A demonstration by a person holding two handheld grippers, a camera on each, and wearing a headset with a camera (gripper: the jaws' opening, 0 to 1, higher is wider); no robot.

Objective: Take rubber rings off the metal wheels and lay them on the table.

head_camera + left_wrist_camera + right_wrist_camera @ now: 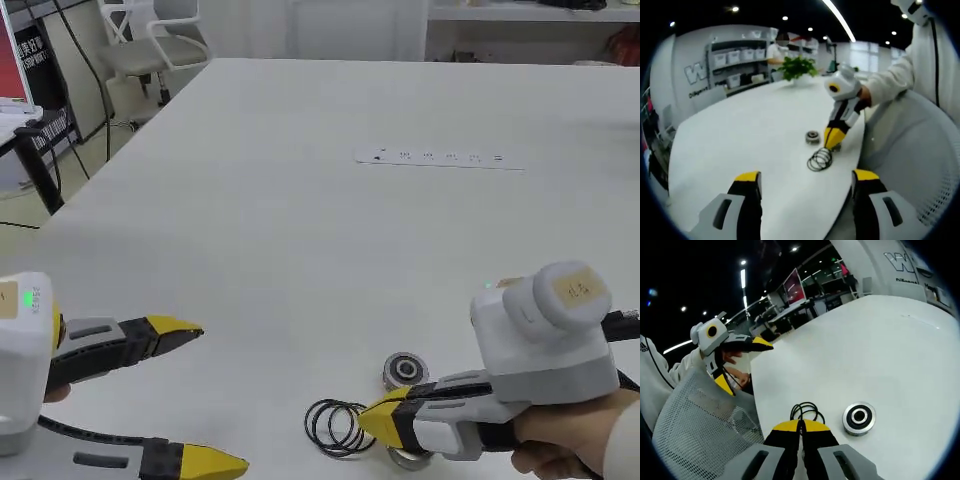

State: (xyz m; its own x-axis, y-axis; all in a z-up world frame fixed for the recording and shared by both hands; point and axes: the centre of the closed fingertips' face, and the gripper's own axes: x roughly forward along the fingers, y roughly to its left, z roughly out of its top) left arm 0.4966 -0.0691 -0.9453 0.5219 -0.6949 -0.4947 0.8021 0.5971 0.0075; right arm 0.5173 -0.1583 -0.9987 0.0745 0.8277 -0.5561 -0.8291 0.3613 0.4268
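Observation:
Several thin black rubber rings (335, 425) (820, 160) (805, 410) lie in a loose pile near the table's front edge. A metal wheel (405, 370) (812, 136) (858, 417) lies flat just beyond them. A second wheel (405, 458) (836, 146) peeks out under my right gripper (375, 420) (832, 139) (800, 427). That gripper's yellow jaws are shut, tips at the edge of the ring pile; I cannot tell whether a ring is pinched. My left gripper (200, 400) (806, 177) (742, 365) stands open at the front left, well apart from the rings, with nothing between its jaws.
A white power strip (440, 157) lies on the white table (300, 200) toward the far right. An office chair (150, 40) stands beyond the table's far left corner. A white mesh chair (700, 430) is close behind the front edge.

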